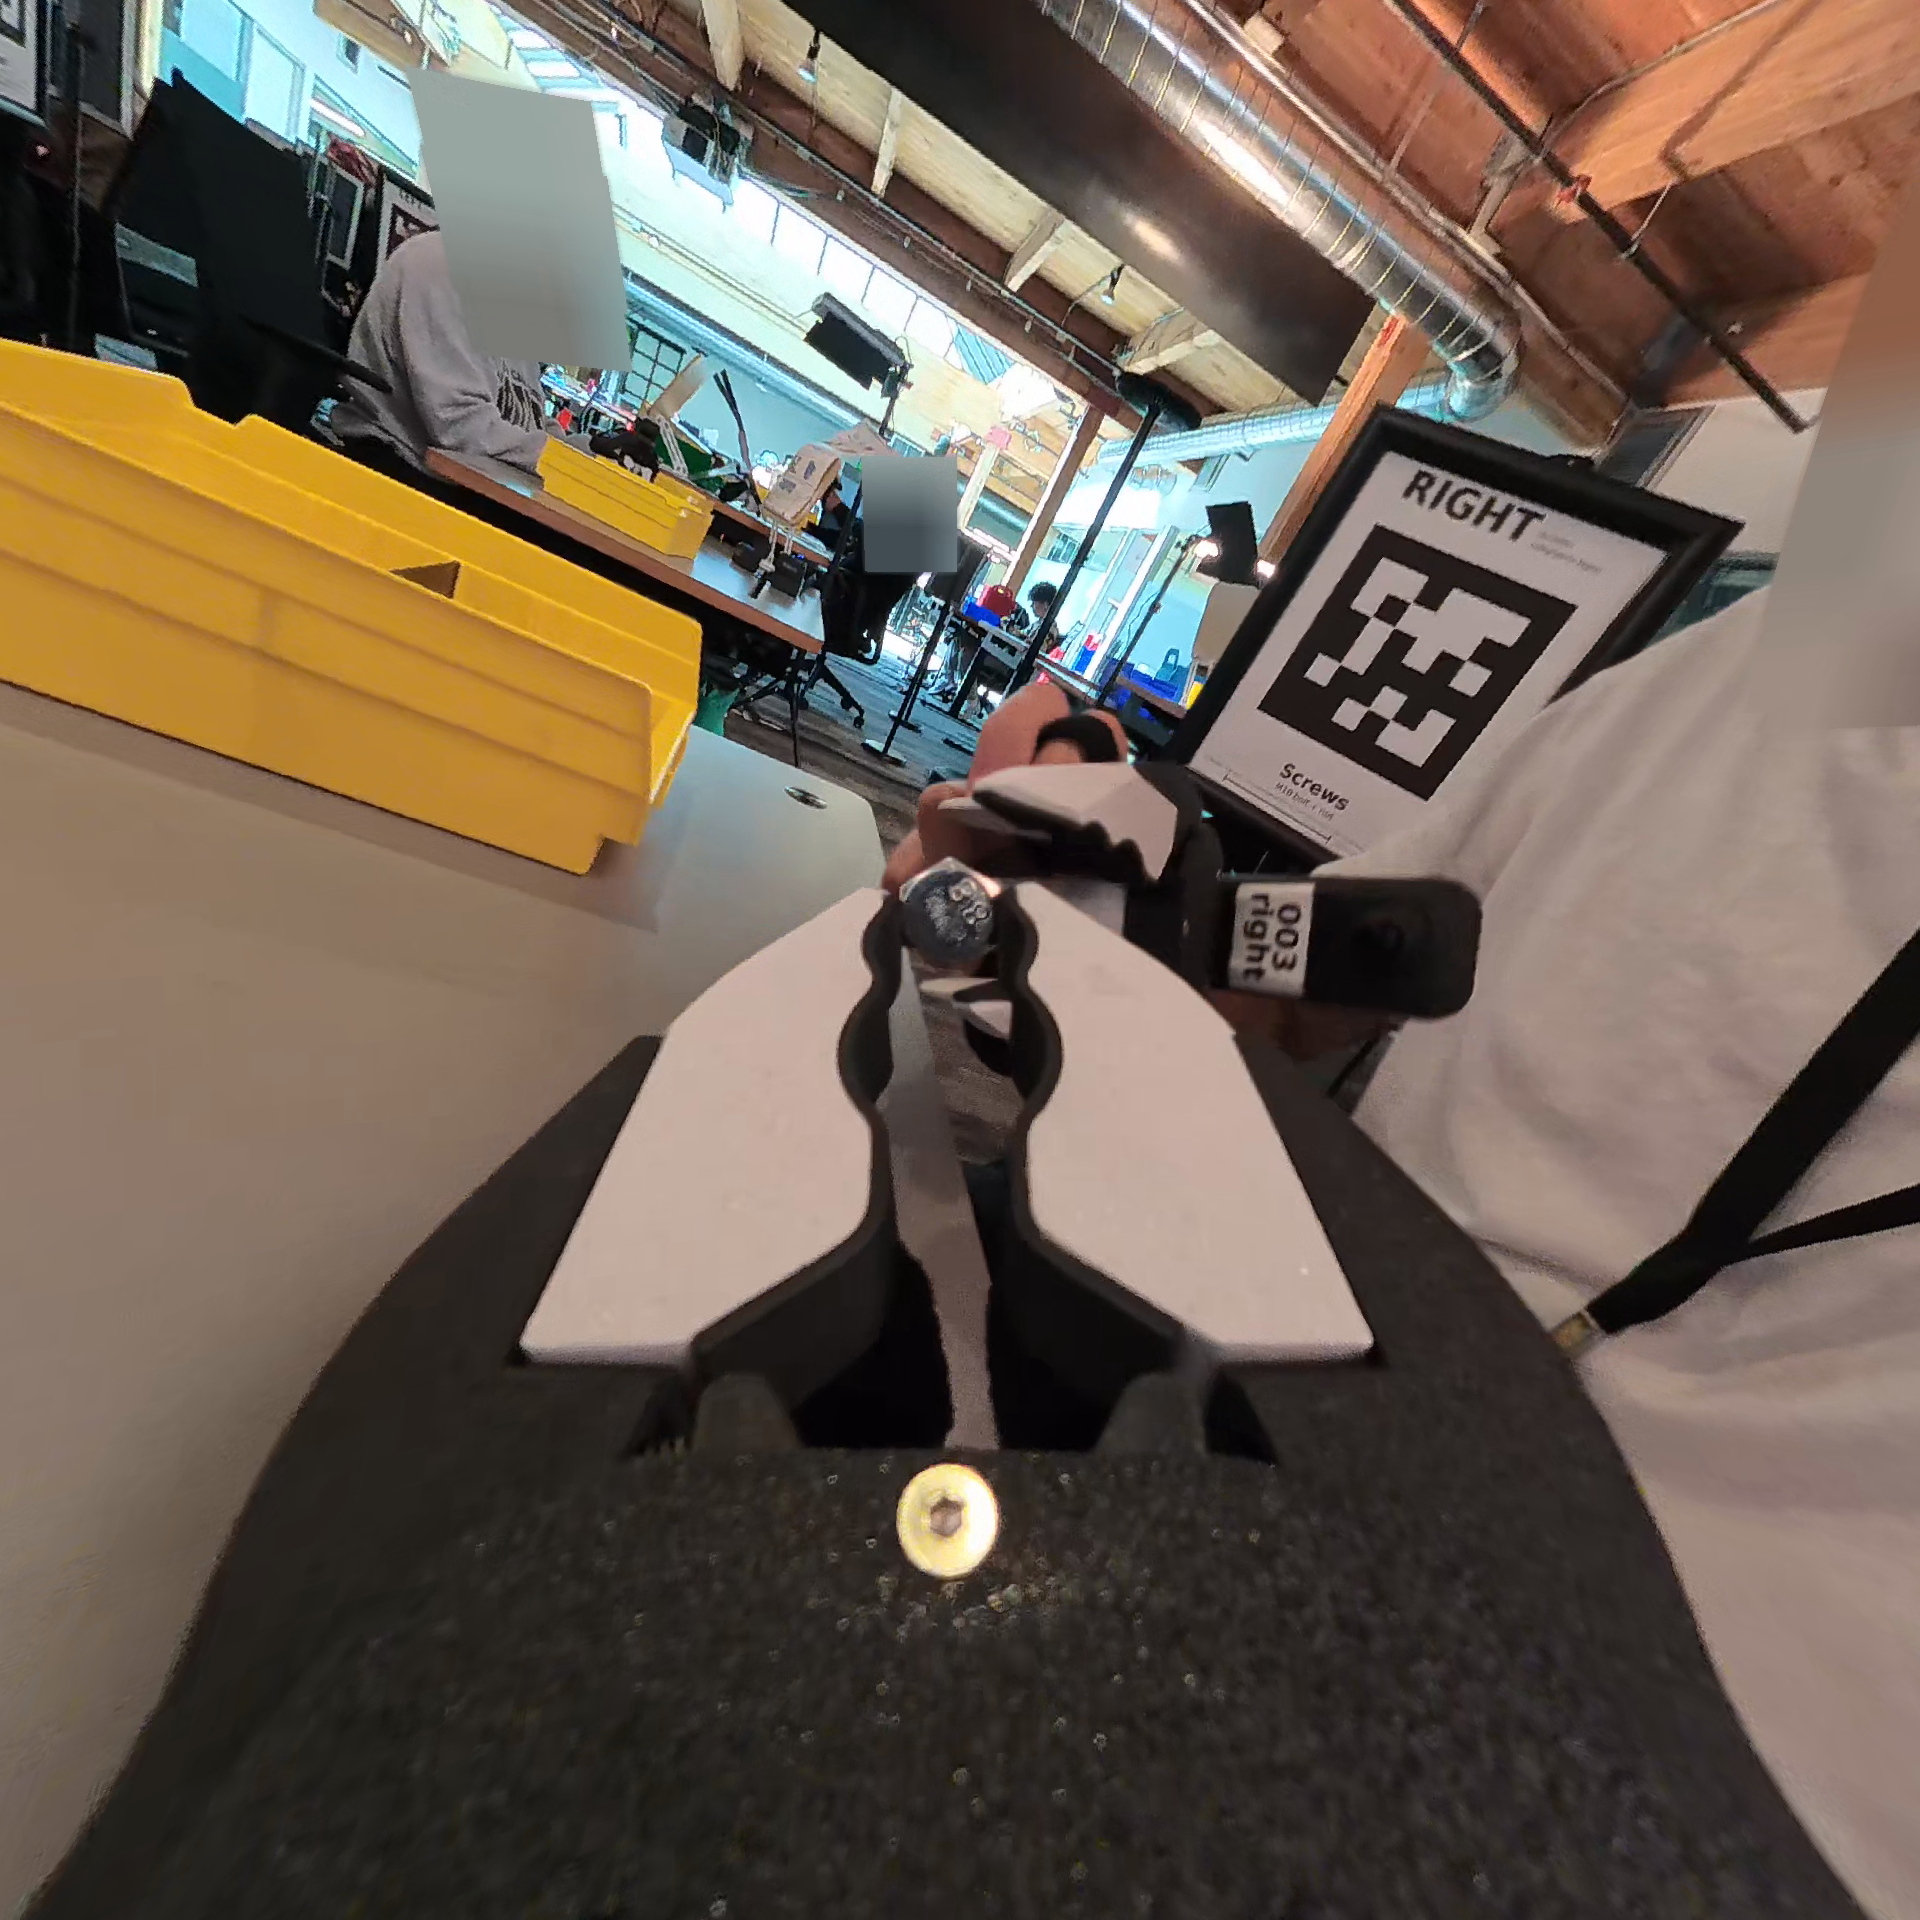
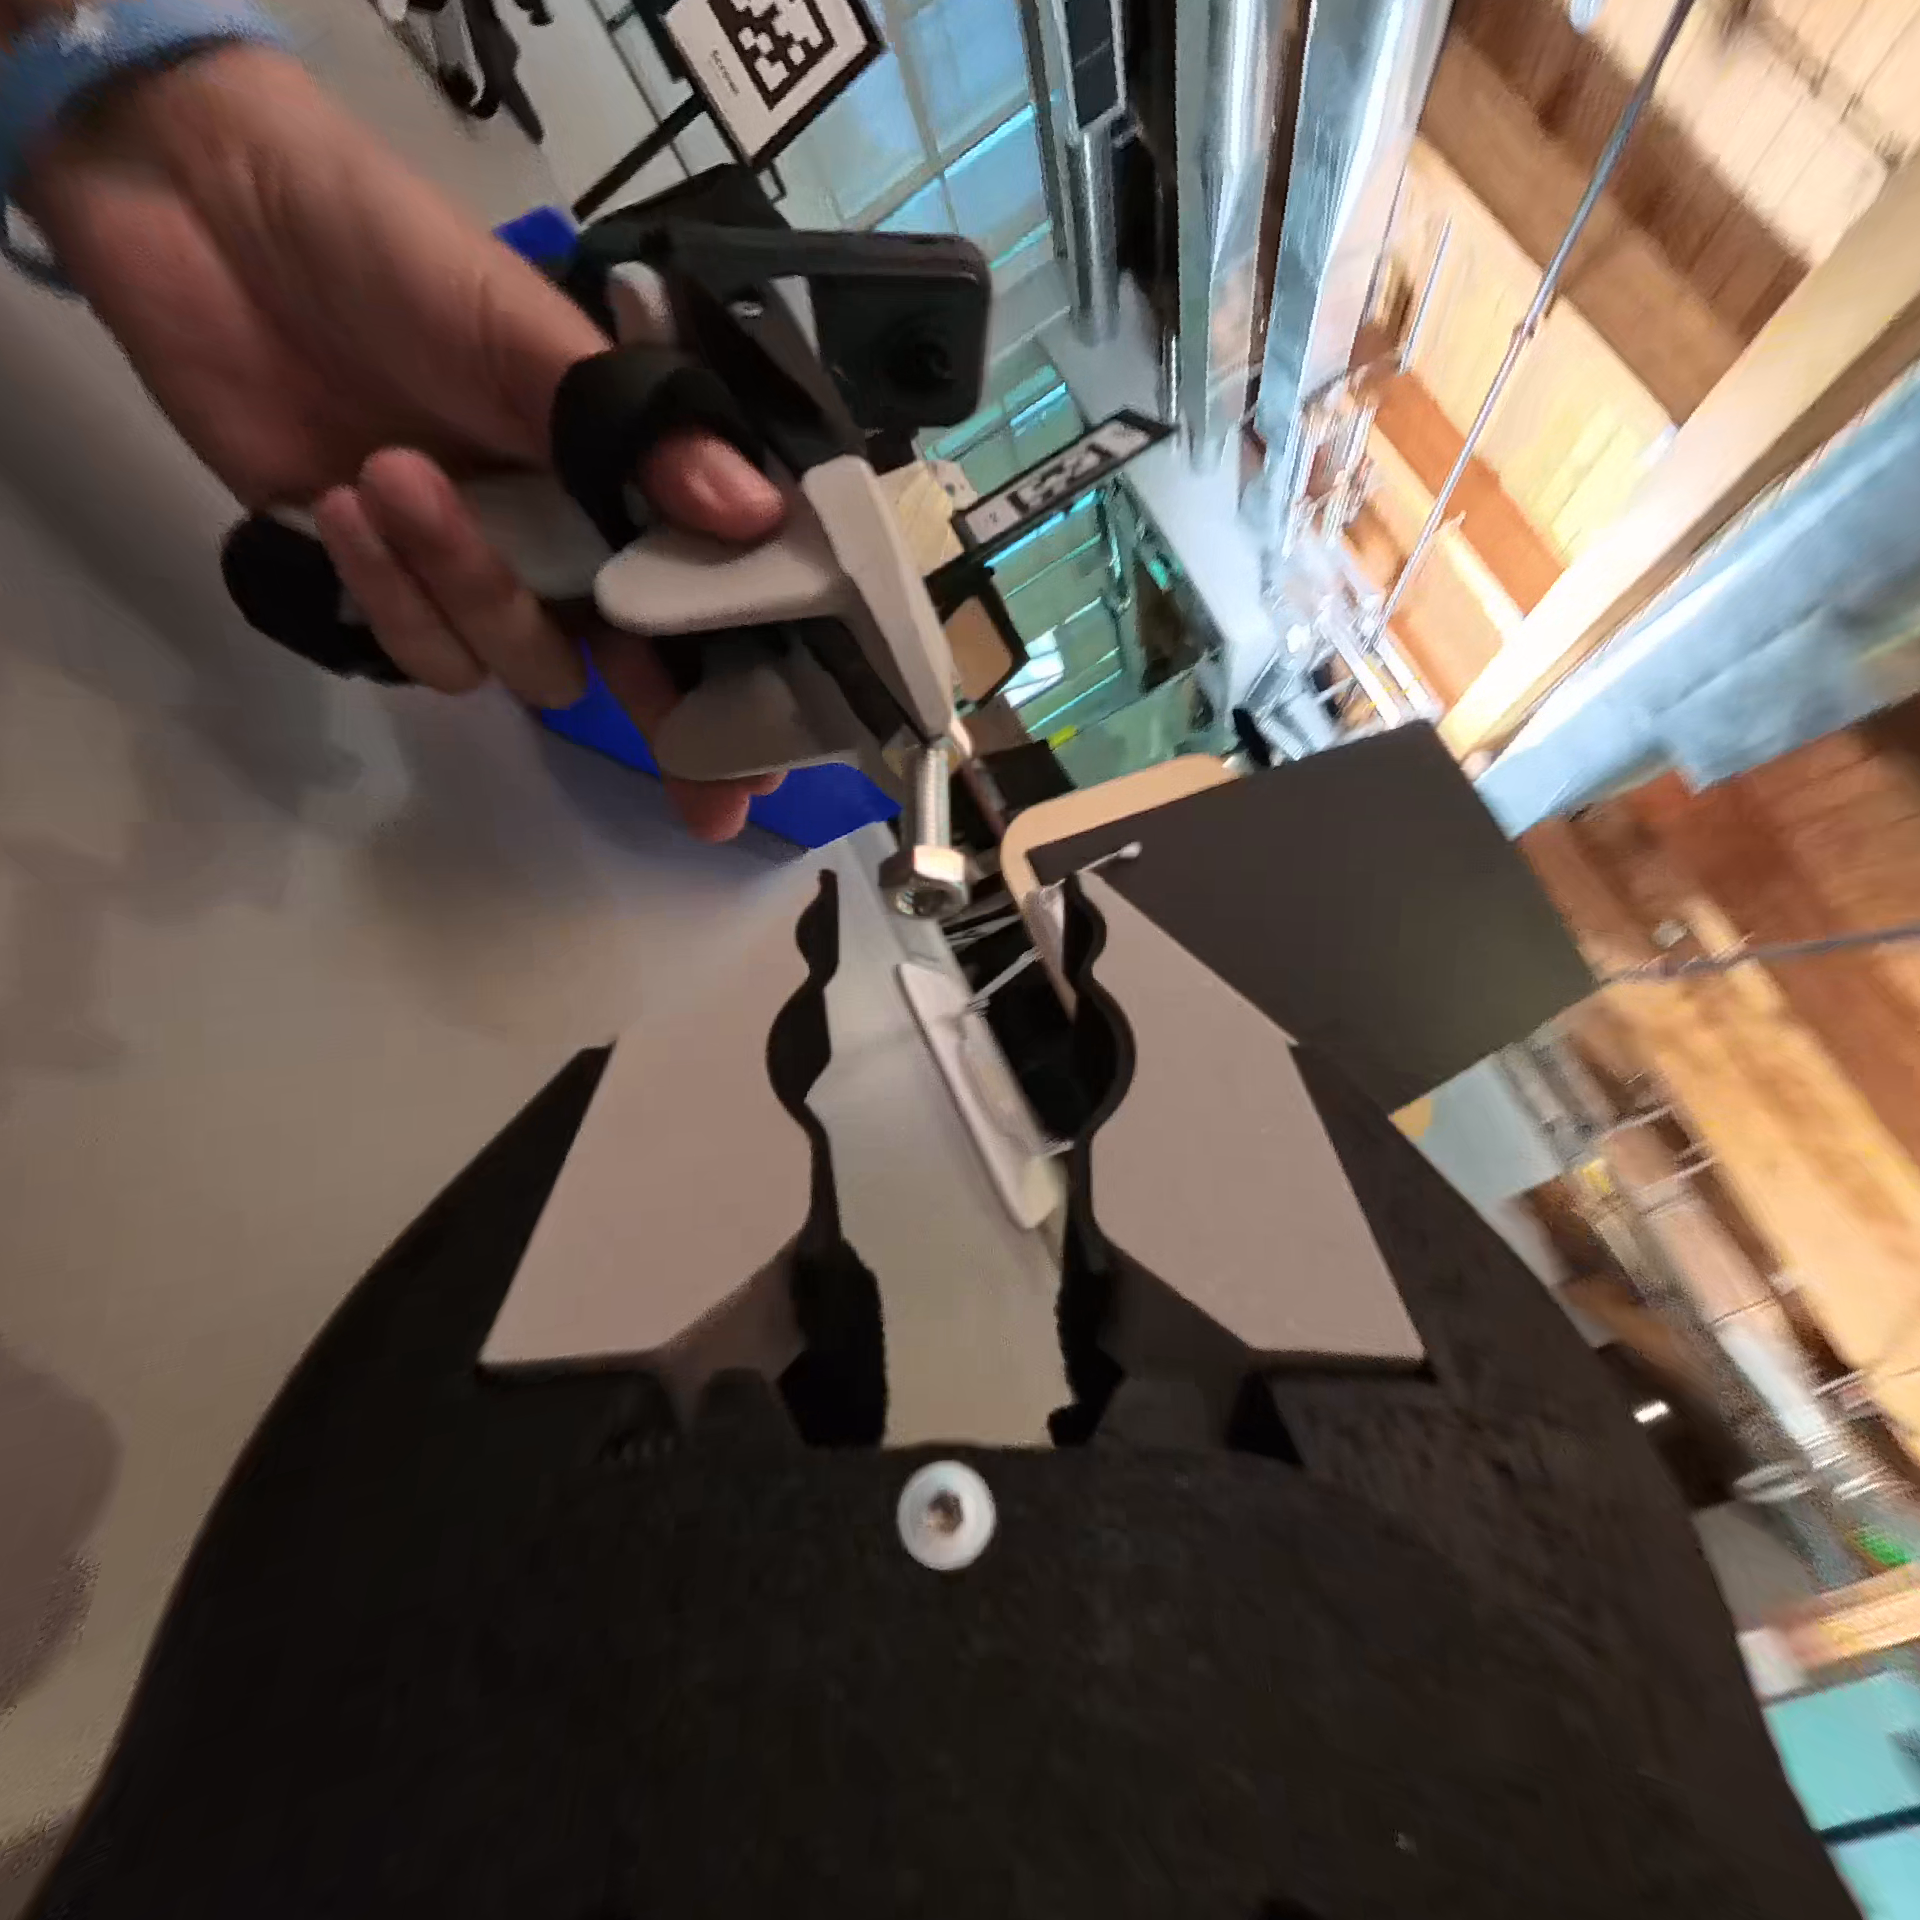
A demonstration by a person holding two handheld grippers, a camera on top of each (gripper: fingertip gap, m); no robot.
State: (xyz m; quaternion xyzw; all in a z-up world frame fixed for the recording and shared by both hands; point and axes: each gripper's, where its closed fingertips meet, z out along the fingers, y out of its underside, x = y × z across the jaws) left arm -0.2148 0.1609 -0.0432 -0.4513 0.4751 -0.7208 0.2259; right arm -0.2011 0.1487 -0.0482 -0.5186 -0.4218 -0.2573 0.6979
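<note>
My left gripper (image 1: 948, 940) is clenched on a steel hex bolt (image 1: 947, 921), pinched at its tips so the stamped head faces my camera; my right gripper (image 2: 956, 914) stands parted and holds nothing, its scalloped grey fingers (image 2: 686, 1174) just near the bolt's head; yellow ribbed plastic bins (image 1: 312, 634) sit far left on the smooth pale table (image 1: 260, 1039).
</note>
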